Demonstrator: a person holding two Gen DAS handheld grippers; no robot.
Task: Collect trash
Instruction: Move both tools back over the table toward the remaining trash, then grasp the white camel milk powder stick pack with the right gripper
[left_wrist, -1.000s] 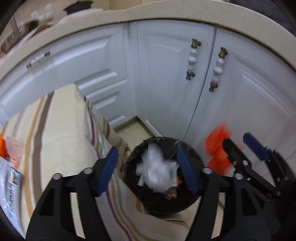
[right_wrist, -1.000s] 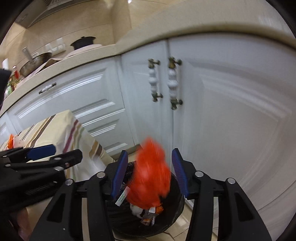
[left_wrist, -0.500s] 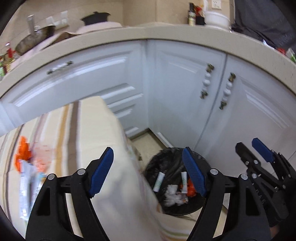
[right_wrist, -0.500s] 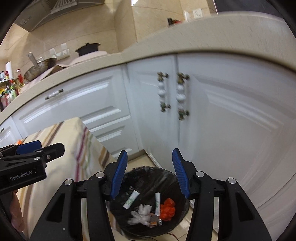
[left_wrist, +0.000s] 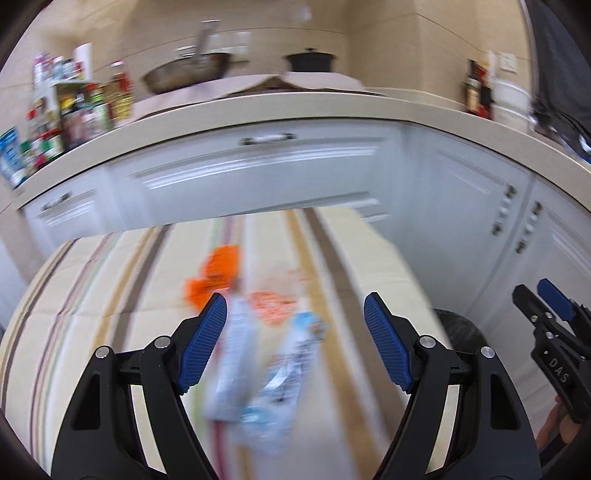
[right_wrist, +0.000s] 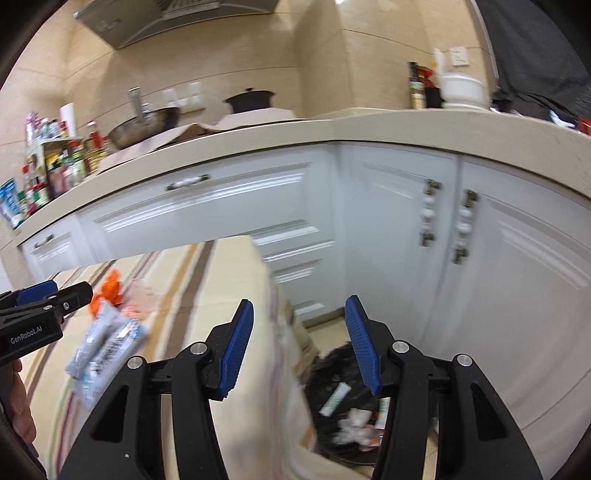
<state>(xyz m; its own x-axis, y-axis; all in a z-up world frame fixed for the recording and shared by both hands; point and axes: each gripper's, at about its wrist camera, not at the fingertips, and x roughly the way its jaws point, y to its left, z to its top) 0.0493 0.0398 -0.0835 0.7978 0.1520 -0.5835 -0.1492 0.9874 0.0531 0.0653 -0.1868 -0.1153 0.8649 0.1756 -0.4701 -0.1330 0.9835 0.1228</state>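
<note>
My left gripper is open and empty above the striped tablecloth. Below it lie blurred wrappers: an orange one, a pale orange one and blue-white packets. My right gripper is open and empty, over the table's right corner. The black-lined trash bin stands on the floor below it, holding white and orange scraps. The packets also show in the right wrist view. The bin's rim shows in the left wrist view.
White cabinets with beaded handles stand behind the bin. The beige counter carries a wok, a black pot and bottles. The tablecloth hangs over the table edge next to the bin.
The white and orange scraps dropped from both grippers into the bin. Both grippers then rose and swung left toward the table; the left now faces the wrappers.
</note>
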